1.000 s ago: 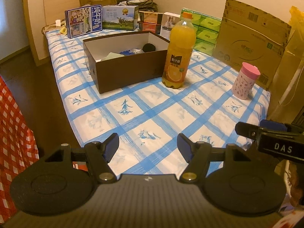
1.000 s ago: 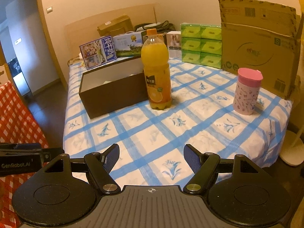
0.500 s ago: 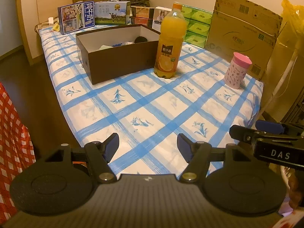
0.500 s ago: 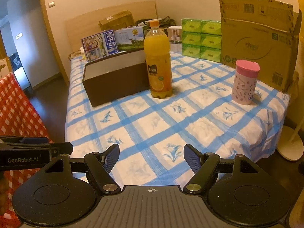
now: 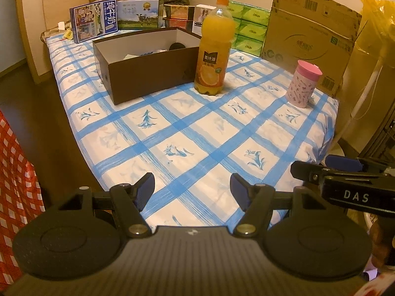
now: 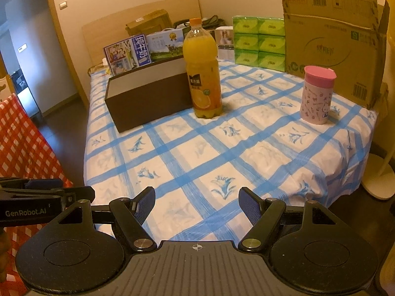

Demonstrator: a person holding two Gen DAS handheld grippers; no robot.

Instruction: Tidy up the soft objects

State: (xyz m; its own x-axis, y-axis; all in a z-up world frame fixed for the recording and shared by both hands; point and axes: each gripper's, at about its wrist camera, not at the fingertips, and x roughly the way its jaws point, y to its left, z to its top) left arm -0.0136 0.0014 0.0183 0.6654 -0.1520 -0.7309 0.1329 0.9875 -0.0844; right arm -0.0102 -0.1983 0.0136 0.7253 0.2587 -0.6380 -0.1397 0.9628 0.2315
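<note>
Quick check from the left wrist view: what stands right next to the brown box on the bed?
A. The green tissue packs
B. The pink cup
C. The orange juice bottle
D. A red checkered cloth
C: the orange juice bottle stands upright at the brown box's near corner; the pink cup sits well apart.

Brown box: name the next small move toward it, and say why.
Probably carry the left gripper forward toward the brown box. Both grippers, the right gripper too, are open and empty at the table's near edge, and the box's contents sit far off.
</note>
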